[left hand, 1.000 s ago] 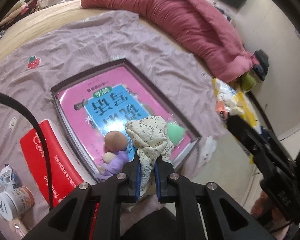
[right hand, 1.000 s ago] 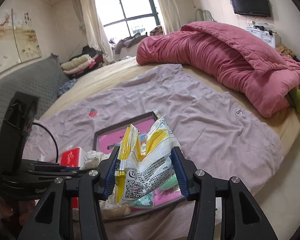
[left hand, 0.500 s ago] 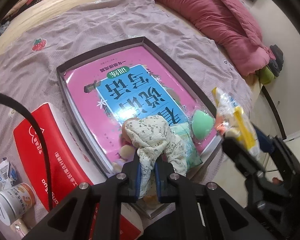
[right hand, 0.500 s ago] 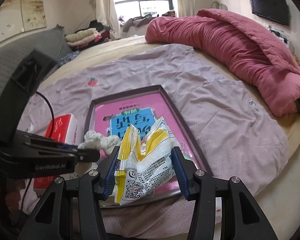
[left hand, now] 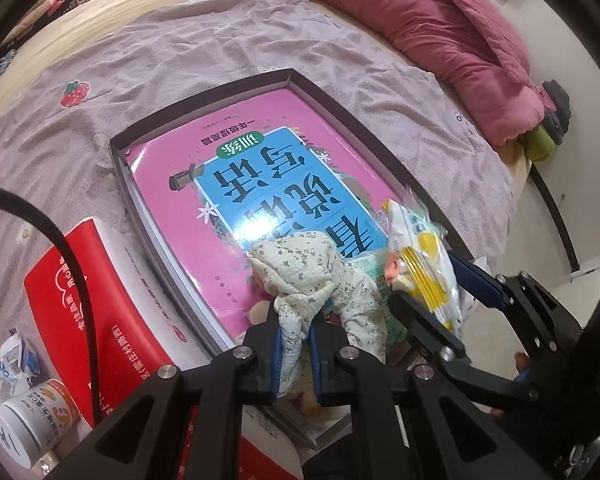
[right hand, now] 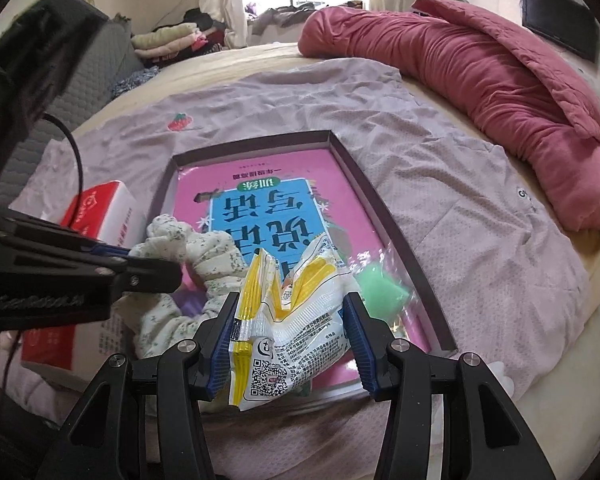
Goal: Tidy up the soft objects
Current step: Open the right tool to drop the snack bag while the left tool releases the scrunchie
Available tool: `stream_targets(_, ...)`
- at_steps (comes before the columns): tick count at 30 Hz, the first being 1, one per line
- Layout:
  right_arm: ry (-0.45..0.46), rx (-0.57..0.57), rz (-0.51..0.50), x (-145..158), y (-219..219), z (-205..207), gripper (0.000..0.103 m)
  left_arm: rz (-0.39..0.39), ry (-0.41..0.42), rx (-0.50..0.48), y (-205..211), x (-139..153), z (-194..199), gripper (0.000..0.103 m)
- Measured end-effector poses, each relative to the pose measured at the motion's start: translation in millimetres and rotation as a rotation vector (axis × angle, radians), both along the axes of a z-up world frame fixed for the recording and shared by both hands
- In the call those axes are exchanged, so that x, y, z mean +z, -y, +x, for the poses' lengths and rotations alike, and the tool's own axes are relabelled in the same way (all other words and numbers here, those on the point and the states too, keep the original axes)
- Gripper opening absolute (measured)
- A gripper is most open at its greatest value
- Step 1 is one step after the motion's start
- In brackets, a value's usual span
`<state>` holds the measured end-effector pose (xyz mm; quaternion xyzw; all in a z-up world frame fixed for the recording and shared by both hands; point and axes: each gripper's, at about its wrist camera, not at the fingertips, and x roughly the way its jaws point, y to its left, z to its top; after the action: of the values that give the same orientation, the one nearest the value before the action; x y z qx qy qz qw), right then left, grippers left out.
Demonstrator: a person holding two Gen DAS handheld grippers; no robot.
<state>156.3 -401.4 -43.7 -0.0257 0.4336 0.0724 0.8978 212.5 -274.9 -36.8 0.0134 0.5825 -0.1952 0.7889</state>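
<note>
Both grippers have dropped closer to the tray. Left wrist view: the left gripper [left hand: 296, 344] pinches a floral cloth [left hand: 312, 276] over the tray [left hand: 380, 144] on the bed. Right wrist view: the right gripper [right hand: 290, 344] clamps a snack bag [right hand: 288, 320] above the tray's near edge.

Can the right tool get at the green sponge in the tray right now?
Probably not: the right tool is shut on the snack bag, which hangs between it and the green sponge. It must drop the bag first.
</note>
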Motion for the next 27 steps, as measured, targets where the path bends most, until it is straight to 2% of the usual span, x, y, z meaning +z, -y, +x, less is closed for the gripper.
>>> stream_targets(9,-0.002,0.023,-0.006,-12,-7,12,0.052,0.009,-0.002,-0.008,2,0,1,0.012)
stream_targets(15,0.003,0.001,0.059,-13,1,9,0.053,0.005,-0.003,0.0,-1,-1,3,0.012)
stream_targets(27,0.006,-0.003,0.088,-13,3,6,0.055,0.003,-0.001,0.006,-3,-1,5,0.012)
